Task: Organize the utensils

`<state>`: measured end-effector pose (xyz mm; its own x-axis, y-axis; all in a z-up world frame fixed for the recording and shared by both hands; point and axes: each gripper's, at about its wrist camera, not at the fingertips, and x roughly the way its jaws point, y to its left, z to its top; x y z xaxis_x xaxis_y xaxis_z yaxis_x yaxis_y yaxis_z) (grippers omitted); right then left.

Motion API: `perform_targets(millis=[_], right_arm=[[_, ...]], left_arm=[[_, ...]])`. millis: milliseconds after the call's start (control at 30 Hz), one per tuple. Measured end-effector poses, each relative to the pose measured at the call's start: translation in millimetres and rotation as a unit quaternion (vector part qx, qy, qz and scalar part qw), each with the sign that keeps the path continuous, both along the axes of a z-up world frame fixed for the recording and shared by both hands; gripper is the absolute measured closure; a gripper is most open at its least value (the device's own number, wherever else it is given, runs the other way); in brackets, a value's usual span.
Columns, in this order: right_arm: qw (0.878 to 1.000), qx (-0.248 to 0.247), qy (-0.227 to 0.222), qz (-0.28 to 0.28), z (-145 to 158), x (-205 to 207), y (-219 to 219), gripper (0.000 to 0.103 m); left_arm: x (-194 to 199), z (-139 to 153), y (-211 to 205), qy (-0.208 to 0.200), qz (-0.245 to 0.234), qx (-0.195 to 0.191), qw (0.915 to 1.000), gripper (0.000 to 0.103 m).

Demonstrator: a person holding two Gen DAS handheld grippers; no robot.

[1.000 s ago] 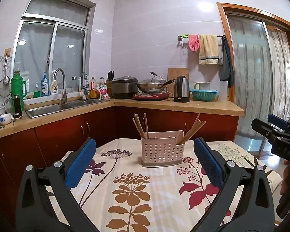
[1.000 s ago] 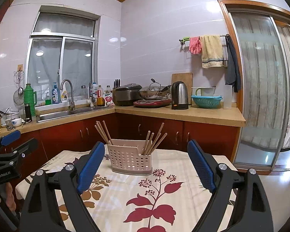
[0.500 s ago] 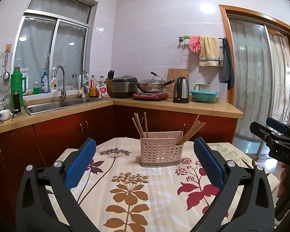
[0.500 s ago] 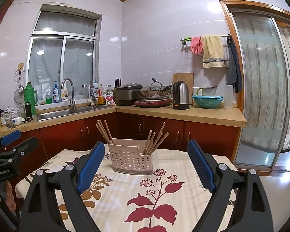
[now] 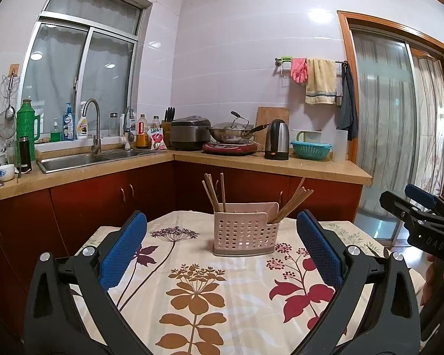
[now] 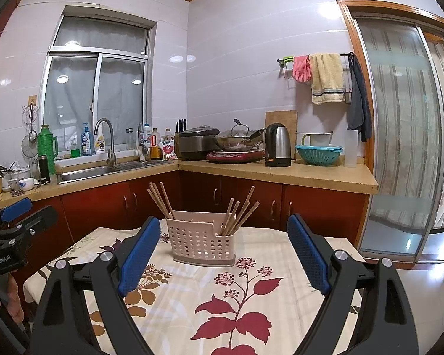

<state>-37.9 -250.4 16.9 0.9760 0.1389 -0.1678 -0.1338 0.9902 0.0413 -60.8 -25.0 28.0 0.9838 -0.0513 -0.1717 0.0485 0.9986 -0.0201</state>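
A pale pink perforated plastic utensil holder [image 5: 242,233] [image 6: 200,239] is set upright on a table covered by a cream tablecloth printed with red and brown flowers [image 5: 198,284] [image 6: 222,290], toward the far edge of it. Two bundles of brown wooden chopsticks are held in it: one bundle [image 5: 213,192] [image 6: 160,199] is stood at the holder's left end, and the other [image 5: 291,204] [image 6: 239,214] is leaned out to the right from its right end compartment. The cloth in front of the holder is seen bare, with nothing lying between the holder and either gripper. The left gripper [image 5: 222,254] is held above the near part of the cloth with its blue-padded fingers [image 5: 122,250] spread wide and gripping nothing; the holder is framed between them, well apart from both pads. The right gripper [image 6: 225,256] is likewise held wide apart and empty, with the holder seen just inside its left blue pad [image 6: 139,256]. Behind the holder, dark red lower cabinets under a tan stone worktop [image 5: 269,165] [image 6: 281,174] are seen, on which a black and steel electric kettle [image 5: 277,139] [image 6: 278,145] and a teal plastic colander [image 5: 310,149] [image 6: 318,153] are stood.
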Motion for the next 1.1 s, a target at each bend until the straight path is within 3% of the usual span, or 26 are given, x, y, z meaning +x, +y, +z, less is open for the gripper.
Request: perform_targets(millis=[533, 933, 1100], right_arm=[[1.000, -0.002, 0.003, 0.002, -3.3, 4.1, 1.0, 0.018], [1.000, -0.006, 0.012, 0.005, -8.1, 8.0, 2.9, 0.018], [1.000, -0.007, 0.021, 0.006, -12.4, 14.0, 2.7, 0.018]], left_arm=[[5.2, -1.6, -0.1, 0.015, 0.022, 0.005, 0.9996, 0.004], [10.6, -7.0, -0.9, 0.026, -0.001, 0.001, 0.9997, 0.004], [13.8, -16.5, -3.6, 0.031, 0.025, 0.016, 0.9991, 0.004]])
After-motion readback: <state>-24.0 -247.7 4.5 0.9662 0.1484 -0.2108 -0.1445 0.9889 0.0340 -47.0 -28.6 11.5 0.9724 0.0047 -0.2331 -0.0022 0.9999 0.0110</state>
